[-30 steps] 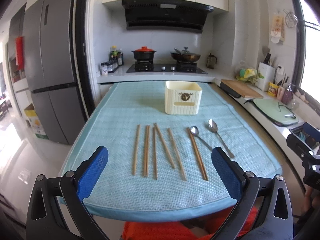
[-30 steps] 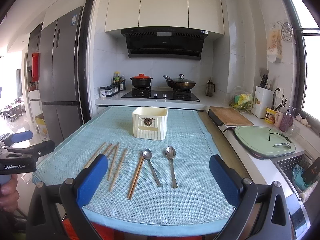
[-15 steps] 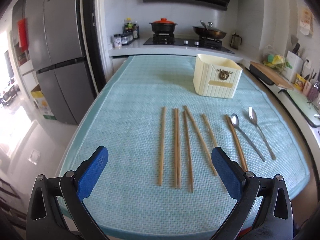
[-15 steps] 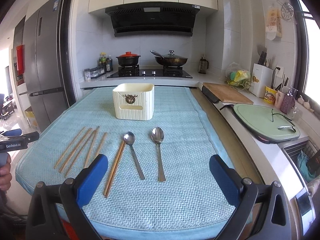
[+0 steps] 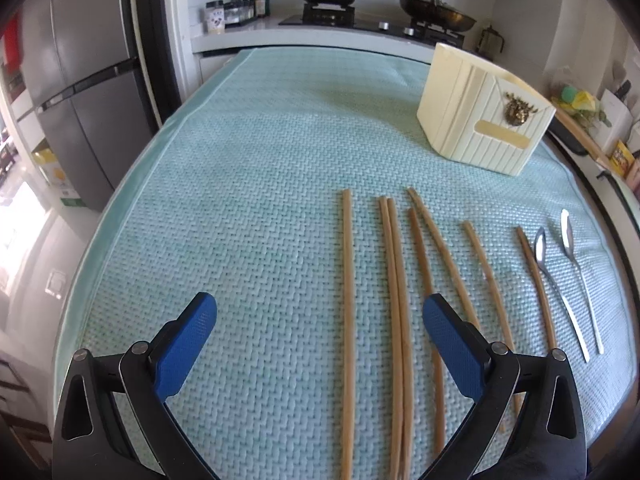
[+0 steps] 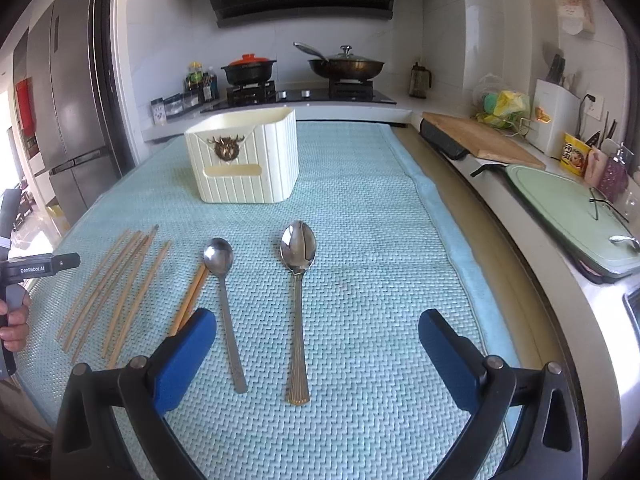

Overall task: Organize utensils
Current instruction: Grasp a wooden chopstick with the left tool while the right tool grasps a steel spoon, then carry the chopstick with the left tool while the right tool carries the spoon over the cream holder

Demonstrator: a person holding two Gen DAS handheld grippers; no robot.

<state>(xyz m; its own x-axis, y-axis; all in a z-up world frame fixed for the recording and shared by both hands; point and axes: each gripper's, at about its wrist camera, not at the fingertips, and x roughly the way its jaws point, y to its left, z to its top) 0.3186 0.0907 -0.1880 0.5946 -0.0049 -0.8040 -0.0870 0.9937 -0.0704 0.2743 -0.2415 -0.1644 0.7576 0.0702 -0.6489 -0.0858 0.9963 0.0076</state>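
Observation:
Several wooden chopsticks (image 5: 396, 300) lie side by side on a light blue mat (image 5: 248, 208), with two steel spoons (image 5: 560, 284) to their right. A cream holder box (image 5: 484, 120) stands at the back right. My left gripper (image 5: 318, 334) is open low over the near ends of the leftmost chopsticks, holding nothing. In the right wrist view, my right gripper (image 6: 318, 340) is open above the handles of the small spoon (image 6: 224, 292) and the large spoon (image 6: 298, 292). The chopsticks (image 6: 116, 288) lie to the left, the cream box (image 6: 244, 160) behind.
A stove with a red-lidded pot (image 6: 249, 68) and a pan (image 6: 346, 64) stands behind the table. A fridge (image 5: 80, 60) is at the left. On the right counter lie a wooden board (image 6: 480, 140) and a green tray (image 6: 568, 208). A hand (image 6: 14, 320) grips the left tool.
Both grippers have moved forward and down toward the mat. The left now hangs over the chopsticks, the right over the spoons. Both stay open.

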